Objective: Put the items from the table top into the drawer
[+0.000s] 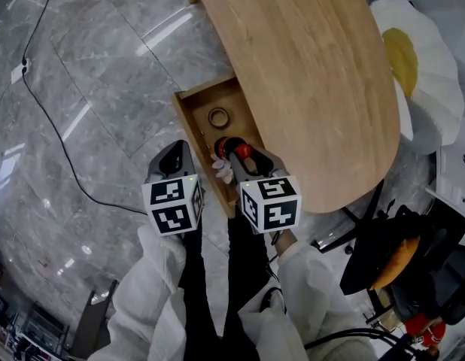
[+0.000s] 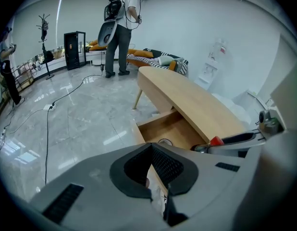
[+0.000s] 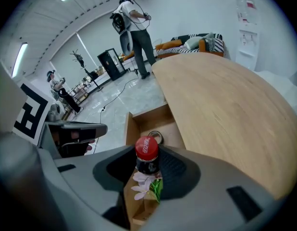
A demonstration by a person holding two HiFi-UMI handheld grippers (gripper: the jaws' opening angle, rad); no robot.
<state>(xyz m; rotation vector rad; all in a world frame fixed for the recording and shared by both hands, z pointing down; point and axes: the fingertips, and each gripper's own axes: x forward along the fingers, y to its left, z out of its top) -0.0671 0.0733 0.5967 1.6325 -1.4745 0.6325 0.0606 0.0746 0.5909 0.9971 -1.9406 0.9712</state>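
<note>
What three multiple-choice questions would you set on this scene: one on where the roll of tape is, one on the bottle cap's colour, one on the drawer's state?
1. Where is the roll of tape?
A on the table top
B in the drawer
C on the floor

2. What colour is the cap of the bottle?
A blue
B white
C red

3. How does the drawer stand?
A pulled open
B pushed shut
C taken out and laid on the floor

Answers:
1 B: the head view shows the roll lying on the drawer's bottom.
2 C: the right gripper view shows a red cap on the dark bottle.
3 A: the drawer's inside shows beyond the edge of the table.
</note>
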